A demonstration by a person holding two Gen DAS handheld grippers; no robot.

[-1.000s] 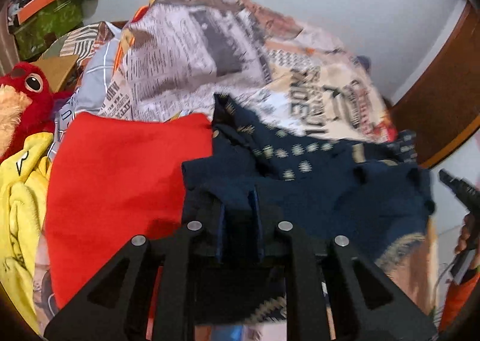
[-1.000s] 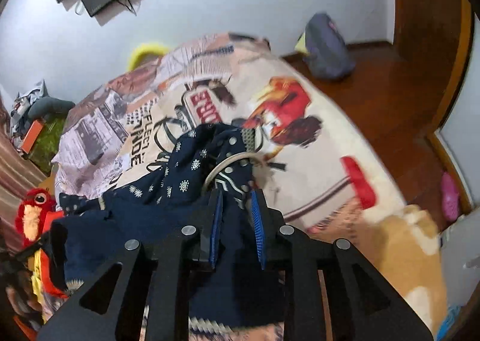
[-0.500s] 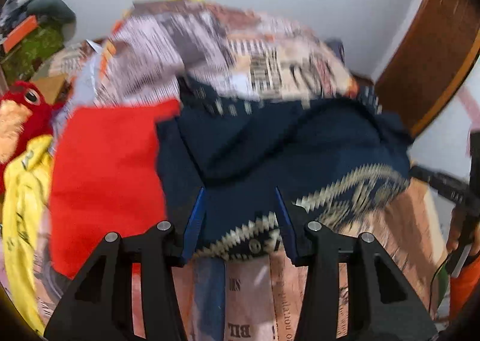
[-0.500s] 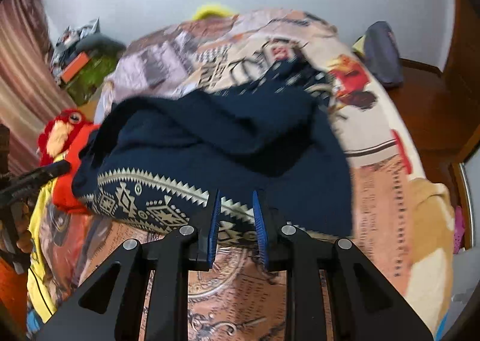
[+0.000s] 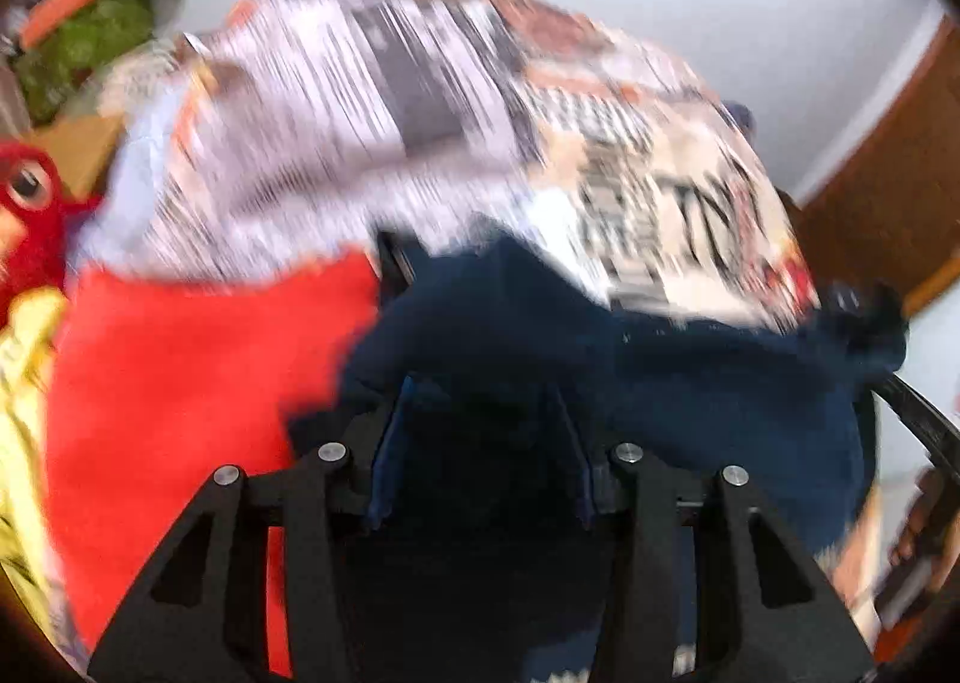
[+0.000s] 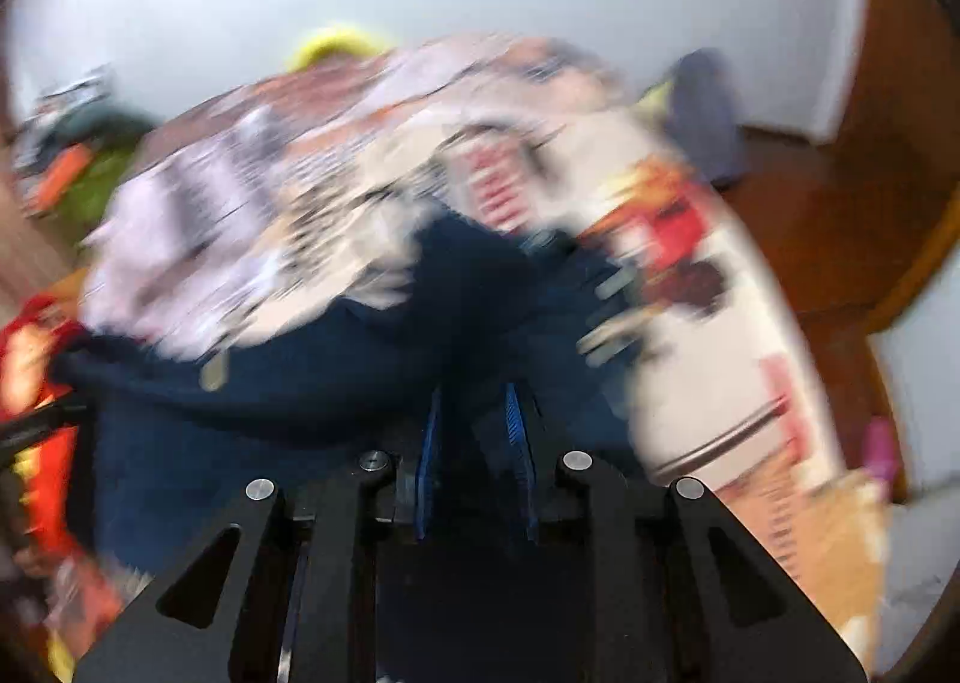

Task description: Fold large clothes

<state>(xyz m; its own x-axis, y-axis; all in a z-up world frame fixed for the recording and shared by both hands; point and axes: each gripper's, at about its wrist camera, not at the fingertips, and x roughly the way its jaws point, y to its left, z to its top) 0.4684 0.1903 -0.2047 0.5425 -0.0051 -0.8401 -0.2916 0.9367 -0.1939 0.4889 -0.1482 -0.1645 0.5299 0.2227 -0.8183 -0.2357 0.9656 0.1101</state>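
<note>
A dark navy patterned garment lies on the printed bedspread, and both views are blurred by motion. My left gripper has its blue-padded jaws wide apart with navy cloth lying between them. My right gripper has its jaws close together with the navy garment bunched between the pads. The cloth spreads left and forward from the right gripper.
A red cloth lies left of the navy garment, with a yellow cloth and a red plush bird beyond it. A grey bag sits on the wooden floor to the right. The white wall is behind the bed.
Both grippers have swung forward over the navy garment. The patterned hem seen half a second ago is now out of sight below the fingers. The left jaws stayed wide apart.
</note>
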